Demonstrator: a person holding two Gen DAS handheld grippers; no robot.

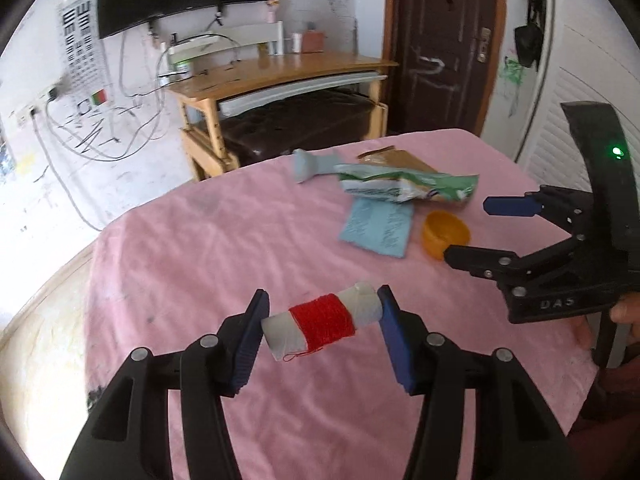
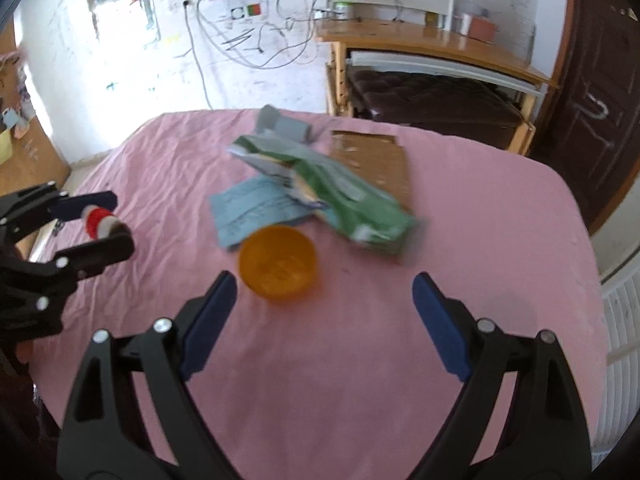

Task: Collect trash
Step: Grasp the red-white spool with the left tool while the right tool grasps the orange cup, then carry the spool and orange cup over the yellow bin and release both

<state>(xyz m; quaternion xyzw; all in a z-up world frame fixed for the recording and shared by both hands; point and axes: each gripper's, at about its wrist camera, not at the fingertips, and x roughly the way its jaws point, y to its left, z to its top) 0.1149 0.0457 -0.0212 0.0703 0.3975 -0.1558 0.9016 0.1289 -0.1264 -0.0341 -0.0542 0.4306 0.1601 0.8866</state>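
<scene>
A pink cloth [image 2: 360, 360] covers the table and carries all the litter, with no bin or bag in view. Toward the far side lies a flat piece of brown cardboard [image 2: 376, 160], and a crumpled green snack bag [image 2: 340, 200] lies partly across it. A light blue paper [image 2: 248, 208] sits just beside the bag, partly under it, and a grey object [image 1: 310, 164] lies beyond, its kind unclear. Nearer, an orange plastic cup [image 2: 278, 264] rests on the cloth, just ahead of the right gripper [image 2: 324, 320], whose fingers are spread wide and hold nothing. The left gripper [image 1: 320, 328] is closed endwise on a white spool of red thread [image 1: 322, 326], held above the cloth. Collection looks barely begun: one item is in hand, and five remain.
</scene>
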